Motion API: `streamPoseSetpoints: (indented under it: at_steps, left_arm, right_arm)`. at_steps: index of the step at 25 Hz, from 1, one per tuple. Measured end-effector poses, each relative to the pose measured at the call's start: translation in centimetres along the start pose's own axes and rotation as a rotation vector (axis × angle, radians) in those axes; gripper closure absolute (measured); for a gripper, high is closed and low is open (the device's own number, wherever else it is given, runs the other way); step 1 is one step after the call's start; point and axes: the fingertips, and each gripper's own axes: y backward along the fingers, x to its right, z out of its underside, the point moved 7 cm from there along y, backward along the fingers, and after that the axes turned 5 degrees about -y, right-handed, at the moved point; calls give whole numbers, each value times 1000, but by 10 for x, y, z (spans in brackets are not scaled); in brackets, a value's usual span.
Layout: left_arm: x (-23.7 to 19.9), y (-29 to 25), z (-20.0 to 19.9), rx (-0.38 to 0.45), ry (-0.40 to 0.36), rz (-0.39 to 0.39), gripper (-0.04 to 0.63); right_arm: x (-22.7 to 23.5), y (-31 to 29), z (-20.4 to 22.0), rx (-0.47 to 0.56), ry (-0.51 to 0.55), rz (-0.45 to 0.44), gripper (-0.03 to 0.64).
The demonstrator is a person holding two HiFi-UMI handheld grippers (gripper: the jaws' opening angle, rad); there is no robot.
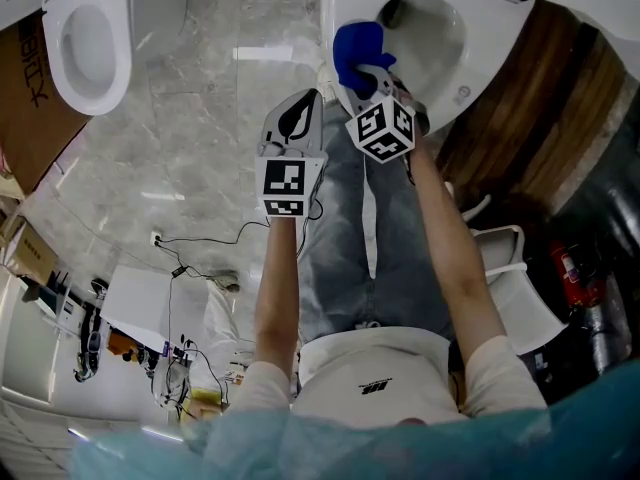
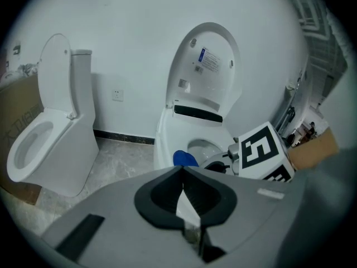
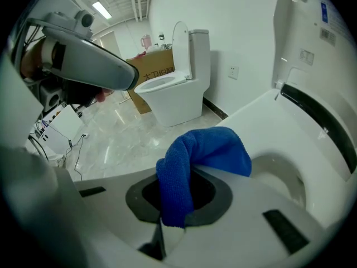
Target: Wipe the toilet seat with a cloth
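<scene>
Floor (image 1: 220, 118): open marble beside the bowl.
Toilet seat (image 1: 345, 3): far rim cut off by the frame.
Left gripper (image 2: 184, 197): jaws together, empty, short of the seat.
Right gripper (image 1: 372, 80): clamps the blue cloth (image 1: 358, 53) at the seat's near rim; its tips are hidden.

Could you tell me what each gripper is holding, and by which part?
The right gripper pinches the blue cloth by one end; the rest bunches out ahead. The left gripper is shut, holding nothing.

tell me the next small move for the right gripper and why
Probably lower the right gripper a little so the blue cloth presses flat on the toilet seat. The jaws are shut on the cloth, which hangs at the seat's near rim; firm contact is not clear.
</scene>
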Motion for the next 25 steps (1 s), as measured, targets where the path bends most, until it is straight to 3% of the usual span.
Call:
streamPoseSetpoints:
  at_steps: [18, 25]
  left_arm:
    - [37, 14, 38, -89, 11, 0, 586]
    - [58, 6, 39, -107, 10, 29, 586]
  right_arm:
    - [-60, 19, 59, -39, 94, -116, 595]
    - [-74, 32, 88, -50, 68, -148, 595]
